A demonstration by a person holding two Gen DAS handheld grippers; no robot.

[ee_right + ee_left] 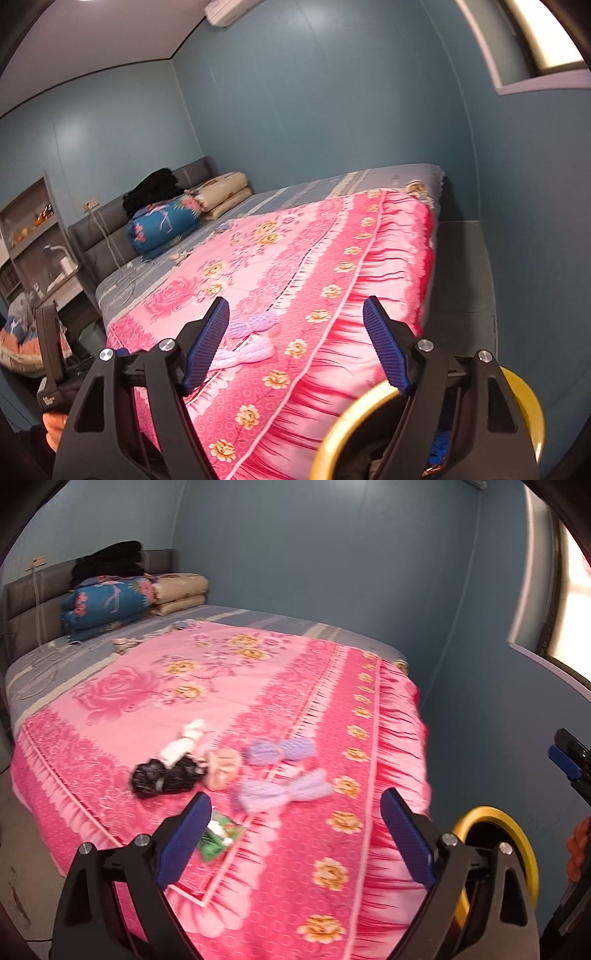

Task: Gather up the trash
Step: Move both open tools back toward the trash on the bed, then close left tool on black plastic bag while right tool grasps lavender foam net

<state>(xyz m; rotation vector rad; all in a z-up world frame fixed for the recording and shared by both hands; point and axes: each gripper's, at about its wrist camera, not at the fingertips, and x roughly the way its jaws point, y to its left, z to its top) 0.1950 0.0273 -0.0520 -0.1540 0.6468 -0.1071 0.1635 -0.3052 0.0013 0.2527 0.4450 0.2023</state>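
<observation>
Brightness: moderate, even indoor light in both views; colours saturated on the pink blanket (229, 686).
Light source: window (569, 602) at the right edge of the left wrist view is blown out white; the same window (543, 33) glares at the upper right of the right wrist view.
Shadows: soft, faint.
Blur: motion smear over small items at lower centre, left view; both views soft.
Distortion: 2 fisheye frames, walls bowed, black vignette in corners.
</observation>
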